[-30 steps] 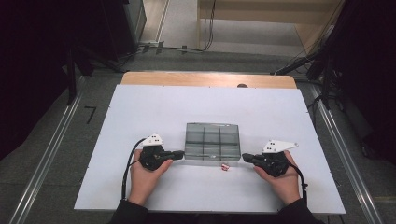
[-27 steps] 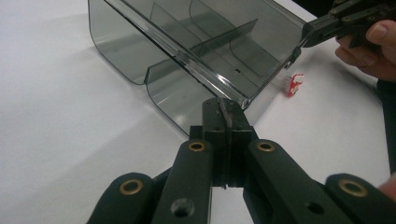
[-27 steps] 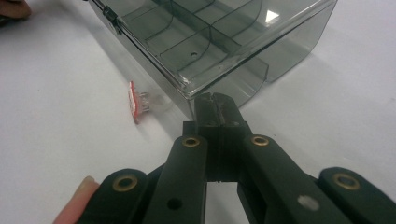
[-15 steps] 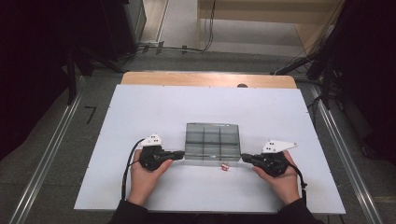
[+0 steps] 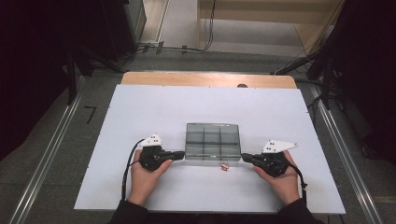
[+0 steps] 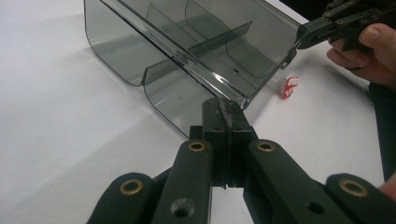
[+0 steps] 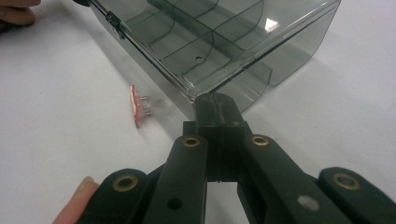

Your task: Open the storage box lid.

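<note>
A clear grey compartment box lies in the middle of the white table, its lid down. My left gripper is at the box's near left corner. In the left gripper view this gripper is shut, with the thin rim of the box pinched between the jaws. My right gripper is at the near right corner. In the right gripper view it is shut on the corner rim of the box. A small red and white piece lies on the table just in front of the box.
The red and white piece lies between the two grippers, close to the box's front wall. A wooden strip runs along the table's far edge. Dark floor, rails and cables surround the table. The left gripper's cable trails beside the hand.
</note>
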### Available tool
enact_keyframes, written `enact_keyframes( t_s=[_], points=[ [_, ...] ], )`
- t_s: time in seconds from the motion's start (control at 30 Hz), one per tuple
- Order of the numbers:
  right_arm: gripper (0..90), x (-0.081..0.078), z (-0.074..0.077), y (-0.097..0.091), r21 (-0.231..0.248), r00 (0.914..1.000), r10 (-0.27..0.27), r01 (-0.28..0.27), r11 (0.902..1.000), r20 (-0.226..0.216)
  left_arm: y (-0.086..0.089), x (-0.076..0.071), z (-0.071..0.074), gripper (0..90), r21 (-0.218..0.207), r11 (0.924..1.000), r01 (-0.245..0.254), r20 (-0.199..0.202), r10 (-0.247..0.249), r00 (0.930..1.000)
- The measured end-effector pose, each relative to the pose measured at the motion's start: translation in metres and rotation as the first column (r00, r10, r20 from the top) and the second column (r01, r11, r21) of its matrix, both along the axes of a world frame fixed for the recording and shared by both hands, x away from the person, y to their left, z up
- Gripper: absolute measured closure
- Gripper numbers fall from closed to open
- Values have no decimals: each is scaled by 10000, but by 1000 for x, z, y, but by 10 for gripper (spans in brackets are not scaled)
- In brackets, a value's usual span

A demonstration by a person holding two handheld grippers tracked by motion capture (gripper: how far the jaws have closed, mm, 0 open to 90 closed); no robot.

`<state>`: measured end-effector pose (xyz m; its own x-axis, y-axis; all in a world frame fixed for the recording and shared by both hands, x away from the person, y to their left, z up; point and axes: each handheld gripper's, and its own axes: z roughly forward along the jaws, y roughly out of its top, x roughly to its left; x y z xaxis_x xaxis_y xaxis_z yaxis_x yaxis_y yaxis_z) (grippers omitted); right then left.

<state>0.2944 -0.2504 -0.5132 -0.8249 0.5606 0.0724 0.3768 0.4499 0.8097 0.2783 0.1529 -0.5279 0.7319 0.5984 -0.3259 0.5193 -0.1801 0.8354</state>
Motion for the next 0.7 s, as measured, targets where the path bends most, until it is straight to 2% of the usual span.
enact_keyframes(
  t_s=[0.2, 0.37, 0.7],
  points=[
    [880, -1, 0, 1, -106, 9998, -120, 121, 9999, 129, 0, -1, 0, 900, 20, 10000, -21, 70, 21, 10000],
    [880, -1, 0, 2, -123, 9998, -160, 162, 9998, 151, 0, 1, -1, 900, -152, 9999, -72, -72, 71, 9999],
    [880, -2, -1, 3, -155, 9992, -313, 317, 9994, 255, 0, 1, -2, 900, -234, 9997, -122, -76, 120, 9999]
  ],
)
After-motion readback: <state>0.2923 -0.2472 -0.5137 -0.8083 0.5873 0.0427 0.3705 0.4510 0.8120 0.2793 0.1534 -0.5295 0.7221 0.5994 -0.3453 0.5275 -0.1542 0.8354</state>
